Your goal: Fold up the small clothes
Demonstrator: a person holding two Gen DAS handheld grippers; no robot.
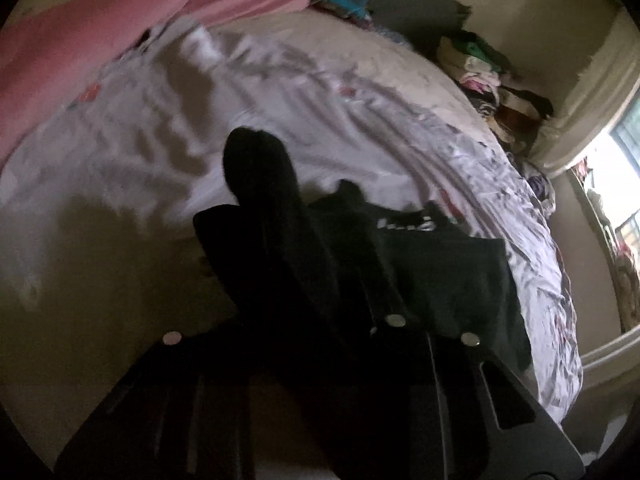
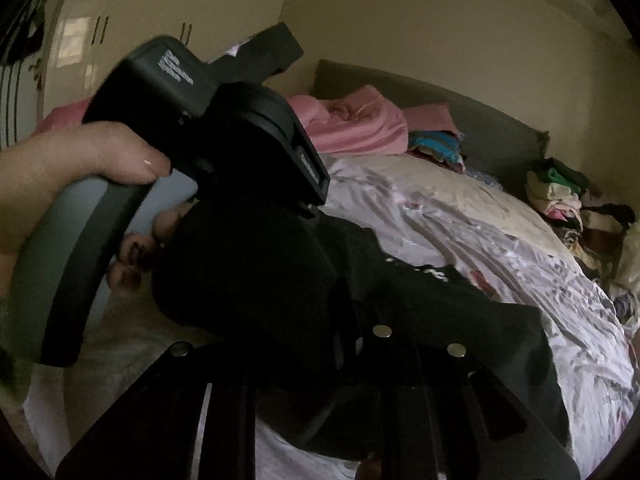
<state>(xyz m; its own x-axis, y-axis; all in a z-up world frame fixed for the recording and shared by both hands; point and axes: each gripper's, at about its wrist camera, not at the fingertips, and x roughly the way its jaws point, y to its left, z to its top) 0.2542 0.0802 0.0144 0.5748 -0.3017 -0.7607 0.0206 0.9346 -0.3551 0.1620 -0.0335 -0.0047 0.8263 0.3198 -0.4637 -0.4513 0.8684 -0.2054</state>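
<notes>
A home bedroom: a bed point(image 2: 460, 216) with a rumpled patterned sheet and grey headboard point(image 2: 460, 120), pink bedding point(image 2: 352, 124) heaped at its head, piles of clothes point(image 2: 560, 196) alongside, wardrobe doors point(image 2: 120, 40), and a bright window point(image 1: 616, 168).

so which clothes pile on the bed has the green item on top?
The pile by the wall, at the bed's far right edge: a green piece tops cream and pink layers. The pile by the headboard is teal and blue, beside the pink bedding.

Black garment point(image 2: 440, 312): matt, soft cloth. Bedsheet point(image 1: 320, 112): creased cloth, slight sheen. Left gripper point(image 2: 224, 128): matt black plastic body.
</notes>
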